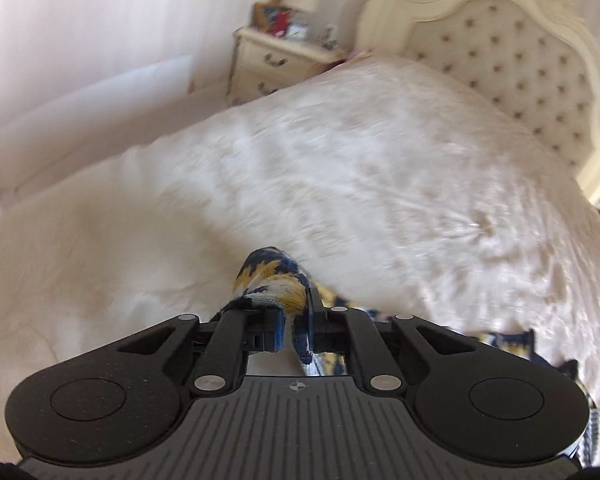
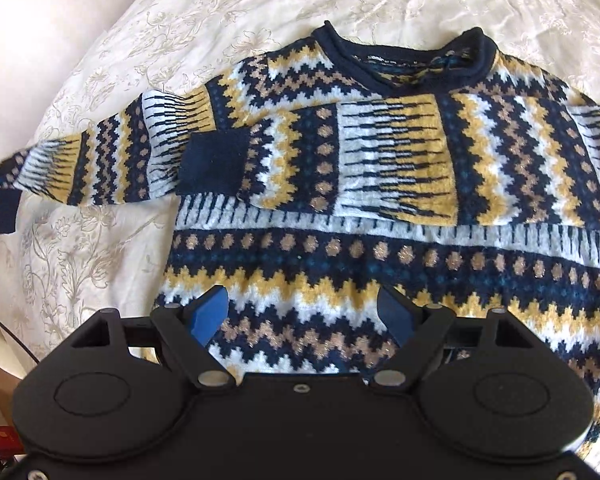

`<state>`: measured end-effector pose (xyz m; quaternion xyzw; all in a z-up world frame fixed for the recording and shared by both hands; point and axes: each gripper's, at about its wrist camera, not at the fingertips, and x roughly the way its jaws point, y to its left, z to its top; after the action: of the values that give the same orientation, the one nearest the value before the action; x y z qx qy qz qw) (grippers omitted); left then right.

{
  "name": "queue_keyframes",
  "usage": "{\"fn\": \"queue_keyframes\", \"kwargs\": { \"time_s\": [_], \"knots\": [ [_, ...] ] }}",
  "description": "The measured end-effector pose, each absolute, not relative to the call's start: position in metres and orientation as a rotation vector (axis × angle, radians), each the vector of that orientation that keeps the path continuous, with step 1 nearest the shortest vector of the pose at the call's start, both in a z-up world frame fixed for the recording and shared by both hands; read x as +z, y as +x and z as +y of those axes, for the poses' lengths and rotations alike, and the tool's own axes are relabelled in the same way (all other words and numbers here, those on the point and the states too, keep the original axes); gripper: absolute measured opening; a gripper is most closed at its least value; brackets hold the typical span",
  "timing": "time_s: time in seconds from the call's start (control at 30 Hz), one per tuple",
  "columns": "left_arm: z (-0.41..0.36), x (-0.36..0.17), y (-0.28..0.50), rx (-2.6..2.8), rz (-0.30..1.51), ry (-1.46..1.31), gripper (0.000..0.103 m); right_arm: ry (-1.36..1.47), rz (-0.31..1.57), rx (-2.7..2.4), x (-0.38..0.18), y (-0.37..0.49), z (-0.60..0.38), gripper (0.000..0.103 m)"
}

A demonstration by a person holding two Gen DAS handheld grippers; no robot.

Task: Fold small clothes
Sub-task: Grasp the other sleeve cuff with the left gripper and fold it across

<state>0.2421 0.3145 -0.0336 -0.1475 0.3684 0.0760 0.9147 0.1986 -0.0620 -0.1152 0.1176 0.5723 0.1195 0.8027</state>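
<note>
A small knitted sweater [image 2: 380, 248] in navy, yellow, white and tan lies flat on the white bedspread [image 2: 100, 240], collar away from me. Its right sleeve [image 2: 340, 160] is folded across the chest. Its left sleeve [image 2: 100, 160] stretches out to the left, lifted off the bed at the cuff end. My left gripper [image 1: 290, 312] is shut on that sleeve end [image 1: 272, 280] and holds it above the bed. My right gripper [image 2: 304, 312] is open and empty, hovering over the sweater's lower body.
The bed has a tufted cream headboard [image 1: 520, 60] at the far right. A cream nightstand [image 1: 268, 64] with a lamp and clutter stands by the wall beyond the bed. The bed's left edge [image 2: 4, 208] drops off beside the sleeve.
</note>
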Motion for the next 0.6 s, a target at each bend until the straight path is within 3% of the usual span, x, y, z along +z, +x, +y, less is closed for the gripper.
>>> {"fn": "queue_keyframes", "kwargs": {
  "time_s": [0.3,0.6],
  "knots": [
    [0.180,0.024,0.239,-0.064,0.671,-0.167,0.010,0.285,1.204,0.288,-0.117,0.186,-0.115,0.083],
    [0.032,-0.021,0.257,-0.236,0.745,-0.133,0.010,0.325,1.177,0.270,-0.126,0.168,-0.187,0.083]
  ]
}}
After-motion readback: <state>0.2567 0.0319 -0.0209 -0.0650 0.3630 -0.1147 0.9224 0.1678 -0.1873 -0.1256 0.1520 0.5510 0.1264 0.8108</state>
